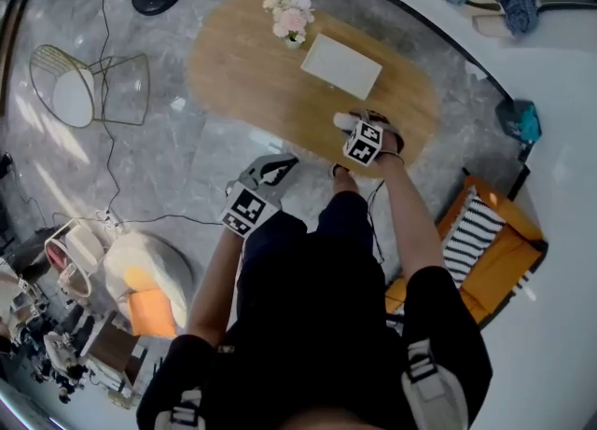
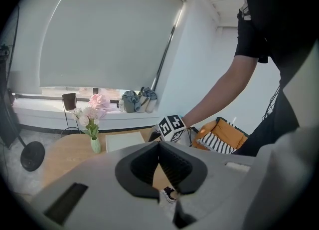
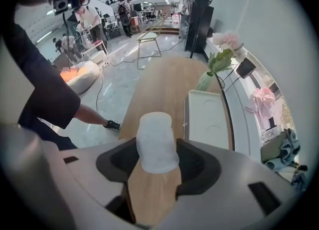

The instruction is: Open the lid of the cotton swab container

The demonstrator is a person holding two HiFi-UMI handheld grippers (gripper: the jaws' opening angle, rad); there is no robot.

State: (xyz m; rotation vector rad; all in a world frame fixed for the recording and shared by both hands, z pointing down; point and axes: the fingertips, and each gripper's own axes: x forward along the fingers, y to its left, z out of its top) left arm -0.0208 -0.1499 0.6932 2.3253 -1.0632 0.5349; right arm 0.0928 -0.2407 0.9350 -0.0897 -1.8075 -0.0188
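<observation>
Two grippers here: right gripper (image 3: 156, 146) pinching one frosted cylindrical cotton swab container (image 3: 155, 129); left gripper (image 2: 159, 146) jaws pressed together, empty. One oval wooden table (image 1: 233, 78), upper middle.

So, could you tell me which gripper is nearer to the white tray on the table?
Right. The right gripper, holding the cotton swab container, is over the table, short of the white tray; the left gripper, shut, hangs off the table's near edge, farther back.

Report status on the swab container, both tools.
Left tool shut, empty. Right tool shut on cotton swab container, which looks closed. White tray and flower vase on table beyond, not in the way.
</observation>
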